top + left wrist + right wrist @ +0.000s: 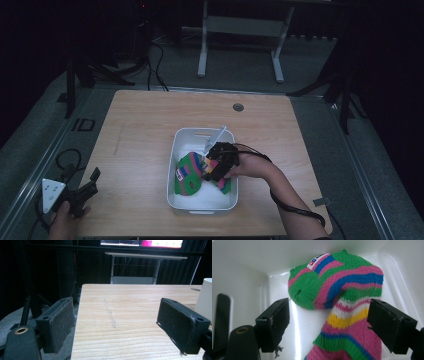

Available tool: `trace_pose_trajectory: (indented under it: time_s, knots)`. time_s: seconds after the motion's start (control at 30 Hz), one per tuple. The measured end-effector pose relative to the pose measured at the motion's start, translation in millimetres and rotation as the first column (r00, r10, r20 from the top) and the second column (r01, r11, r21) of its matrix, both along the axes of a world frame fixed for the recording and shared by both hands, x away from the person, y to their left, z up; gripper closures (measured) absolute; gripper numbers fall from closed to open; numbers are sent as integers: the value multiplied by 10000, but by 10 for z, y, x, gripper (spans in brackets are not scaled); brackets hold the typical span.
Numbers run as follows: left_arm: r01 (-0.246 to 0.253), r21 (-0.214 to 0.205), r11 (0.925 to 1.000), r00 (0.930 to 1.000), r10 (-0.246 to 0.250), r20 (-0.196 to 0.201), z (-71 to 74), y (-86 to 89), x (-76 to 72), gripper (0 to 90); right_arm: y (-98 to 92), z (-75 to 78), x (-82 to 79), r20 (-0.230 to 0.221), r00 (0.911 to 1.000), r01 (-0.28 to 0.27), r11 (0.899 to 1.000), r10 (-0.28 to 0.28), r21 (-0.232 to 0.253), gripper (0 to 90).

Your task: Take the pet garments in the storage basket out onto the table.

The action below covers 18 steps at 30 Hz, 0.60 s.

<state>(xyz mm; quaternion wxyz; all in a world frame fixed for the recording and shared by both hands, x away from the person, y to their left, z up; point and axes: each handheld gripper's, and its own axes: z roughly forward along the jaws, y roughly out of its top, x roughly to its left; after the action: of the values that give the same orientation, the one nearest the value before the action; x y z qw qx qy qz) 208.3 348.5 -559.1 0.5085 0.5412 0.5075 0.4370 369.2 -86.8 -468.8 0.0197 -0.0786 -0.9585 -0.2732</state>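
**A:** Your right gripper (328, 322) is down in the white bin (182, 137) on the desk (145, 120), jaws spread wide, nothing pinched yet. The striped sock (347, 290) lies right between them. Looks like the reach-in step; next you'd want to close on the knit.

**B:** And your left gripper (117, 322)?

**A:** Parked open at the desk's near-left corner. The sock's label (318, 260) is too small to read.

Room dim, surroundings near black. Table (150, 120) evenly lit from overhead. Glare on white bin (242, 270) wall toward 12 o'clock. Near jaws slightly soft.
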Motion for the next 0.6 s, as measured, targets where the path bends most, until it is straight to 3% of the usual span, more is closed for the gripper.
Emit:
trace_pose_trajectory:
  time_s: [0.5, 0.6]
  knots:
    - [29, -78, 10000, 10000, -29, 4, -1, 9, -1, 148, 356, -142, 38, 101, 9997, -219, 9955, 229, -921, 179]
    - [33, -72, 10000, 10000, -33, 0, -1, 8, -2, 147, 488, -198, 8, 329, 9990, -254, 9874, 309, -1563, 183]
